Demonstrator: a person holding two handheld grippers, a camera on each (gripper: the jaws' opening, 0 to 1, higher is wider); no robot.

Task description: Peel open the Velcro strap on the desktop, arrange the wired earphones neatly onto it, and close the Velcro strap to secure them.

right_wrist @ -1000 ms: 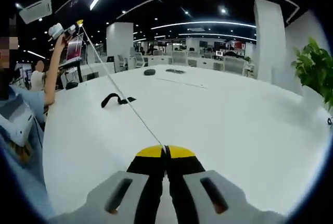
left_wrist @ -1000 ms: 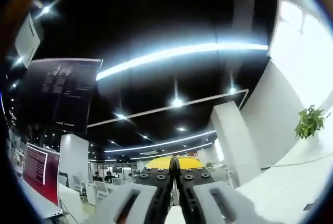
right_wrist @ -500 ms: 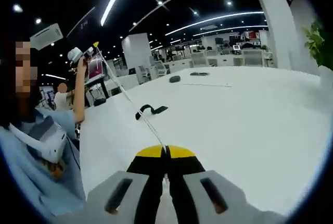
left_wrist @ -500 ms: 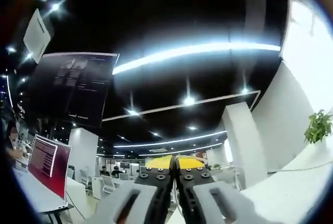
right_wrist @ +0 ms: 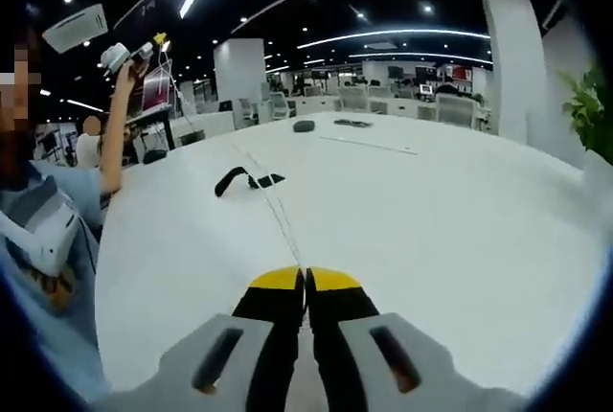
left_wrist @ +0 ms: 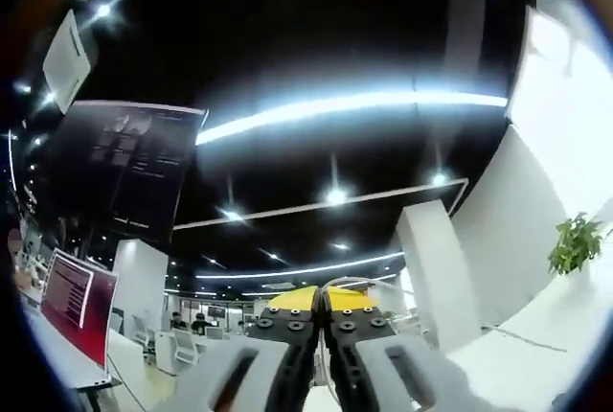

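Observation:
A black Velcro strap lies curled on the white table, well ahead of my right gripper. That gripper is low over the table with its jaws shut on the thin white earphone cable. The cable runs up and left to my left gripper, which a raised hand holds high. In the left gripper view, the left gripper points toward the ceiling with its jaws together, and a thin loop of the cable shows beside its tips.
A person in a light blue shirt stands at the table's left edge. A dark mouse and flat items lie farther back. A green plant stands at the right. A red screen is behind.
Both views have swung slightly with the hands. The left gripper stays raised, and both grippers stay shut on the cable. The strap has not moved on the table.

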